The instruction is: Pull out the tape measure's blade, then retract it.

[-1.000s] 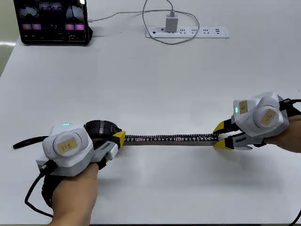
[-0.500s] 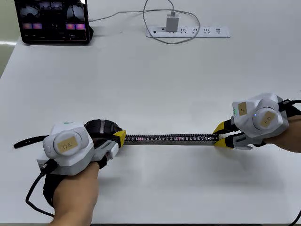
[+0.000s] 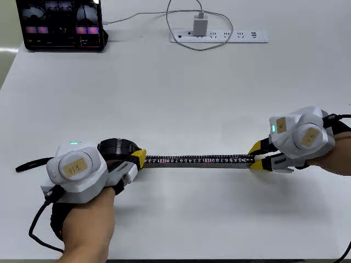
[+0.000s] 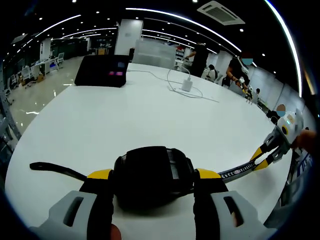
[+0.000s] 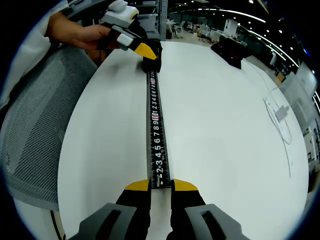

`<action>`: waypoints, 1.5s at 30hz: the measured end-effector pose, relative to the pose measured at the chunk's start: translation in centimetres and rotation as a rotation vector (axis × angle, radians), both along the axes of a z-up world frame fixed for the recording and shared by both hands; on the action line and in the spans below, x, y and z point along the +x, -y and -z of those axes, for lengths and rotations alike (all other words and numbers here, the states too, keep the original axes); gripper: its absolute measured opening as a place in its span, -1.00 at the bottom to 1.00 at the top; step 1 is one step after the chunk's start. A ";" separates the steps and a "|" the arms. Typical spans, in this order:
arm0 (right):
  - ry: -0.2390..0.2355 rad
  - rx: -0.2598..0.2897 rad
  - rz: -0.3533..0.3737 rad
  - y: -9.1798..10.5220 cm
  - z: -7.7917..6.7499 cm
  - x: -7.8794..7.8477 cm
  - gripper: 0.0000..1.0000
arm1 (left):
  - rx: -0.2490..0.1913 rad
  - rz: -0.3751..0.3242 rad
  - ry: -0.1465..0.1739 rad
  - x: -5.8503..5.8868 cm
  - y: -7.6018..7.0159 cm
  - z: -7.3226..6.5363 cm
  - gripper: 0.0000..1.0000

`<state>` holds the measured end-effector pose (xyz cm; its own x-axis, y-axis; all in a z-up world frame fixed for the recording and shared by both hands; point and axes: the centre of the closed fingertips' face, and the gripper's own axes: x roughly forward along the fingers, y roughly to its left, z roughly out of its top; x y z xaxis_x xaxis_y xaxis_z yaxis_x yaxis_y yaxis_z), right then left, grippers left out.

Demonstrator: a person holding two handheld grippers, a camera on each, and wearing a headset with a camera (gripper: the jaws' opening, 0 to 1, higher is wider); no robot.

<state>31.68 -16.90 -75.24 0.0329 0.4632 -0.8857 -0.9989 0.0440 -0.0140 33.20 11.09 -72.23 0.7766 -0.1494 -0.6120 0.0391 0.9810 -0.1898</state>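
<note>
The left hand-held gripper is clamping the tape measure's black case between its yellow-tipped jaws, one jaw pressing on each side of it; the case is sitting on the white desk; the blade is running out of the case in a straight dark line with its printed numbers facing up, though whether it is touching the desk along its length cannot be told; the right hand-held gripper is pinching the blade's free end, well apart from the case, its jaws standing narrow with just the blade tip between them; in the right gripper view the low numbers are lying nearest those jaws and the count is climbing toward the case; a black strap is lying flat on the desk, reaching out from the case on the side away from the blade; a person's hand is gripping the left hand-held gripper just behind the case, and another hand is holding the right one past the blade's end; well beyond the case, at the far edge of the desk, a tablet is standing with its screen glowing; farther from the case along that same edge, a white power strip is lying flat; a white charger is sitting plugged into it, and a white cable is looping around it.
</note>
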 end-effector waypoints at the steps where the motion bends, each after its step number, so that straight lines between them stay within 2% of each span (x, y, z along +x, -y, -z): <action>1: -0.001 -0.001 0.001 0.0 0.0 0.0 -0.78 | 0.002 0.004 -0.004 0.0 0.0 0.0 0.20; 11: -0.002 -0.014 -0.005 0.2 0.1 0.1 -0.79 | 0.014 0.020 -0.023 -0.1 0.0 0.0 0.14; 24: 0.003 -0.018 -0.008 0.3 0.3 0.5 -0.80 | -0.005 0.020 -0.033 -0.2 0.1 -0.2 0.14; 30: -0.004 0.017 0.002 -0.5 -0.1 0.3 -0.80 | -0.015 0.022 -0.035 -0.1 -0.1 -0.1 0.14; 38: -0.007 0.014 0.004 -0.8 -0.2 0.0 -0.80 | -0.014 0.026 -0.037 -0.1 0.0 -0.1 0.14; 45: -0.015 0.026 -0.004 -1.9 -0.4 -0.1 -0.80 | -0.019 0.026 -0.039 -0.1 0.0 0.0 0.14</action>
<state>31.61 -15.01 -74.85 0.0175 0.4863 -0.8736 -0.9992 0.0398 0.0021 33.05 11.12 -72.18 0.7478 -0.1810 -0.6388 0.0566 0.9760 -0.2103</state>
